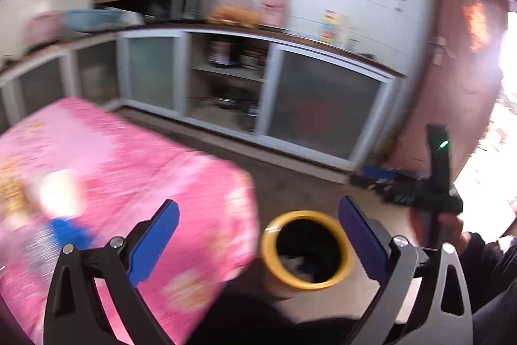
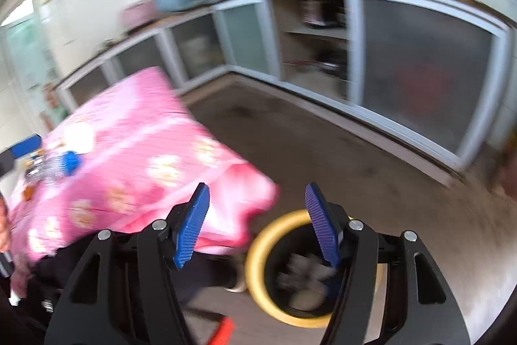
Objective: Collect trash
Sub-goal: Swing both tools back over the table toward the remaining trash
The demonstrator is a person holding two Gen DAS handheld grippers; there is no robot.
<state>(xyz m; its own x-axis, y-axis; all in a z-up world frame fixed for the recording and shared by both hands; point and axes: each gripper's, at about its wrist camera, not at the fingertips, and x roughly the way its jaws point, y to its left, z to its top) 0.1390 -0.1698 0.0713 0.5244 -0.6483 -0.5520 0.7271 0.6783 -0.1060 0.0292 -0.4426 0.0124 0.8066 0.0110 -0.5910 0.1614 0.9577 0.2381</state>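
Observation:
A yellow-rimmed black trash bin (image 1: 305,249) stands on the floor beside a table with a pink flowered cloth (image 1: 129,183). Grey crumpled scraps lie inside the bin (image 2: 303,277). My left gripper (image 1: 258,231) is open and empty, high above the bin and the table corner. My right gripper (image 2: 257,215) is open and empty, above the bin's rim (image 2: 255,251). A blue-capped clear plastic bottle (image 2: 59,165) and a white cup-like thing (image 2: 79,136) lie on the table's far left; they also show blurred in the left wrist view (image 1: 64,225).
Kitchen counter with glass-front cabinets (image 1: 226,80) runs along the far wall. A red door (image 1: 462,60) is at right, with bright light from outside. The other hand-held gripper's handle (image 1: 437,170) shows at right. A red object (image 2: 223,332) lies on the floor near me.

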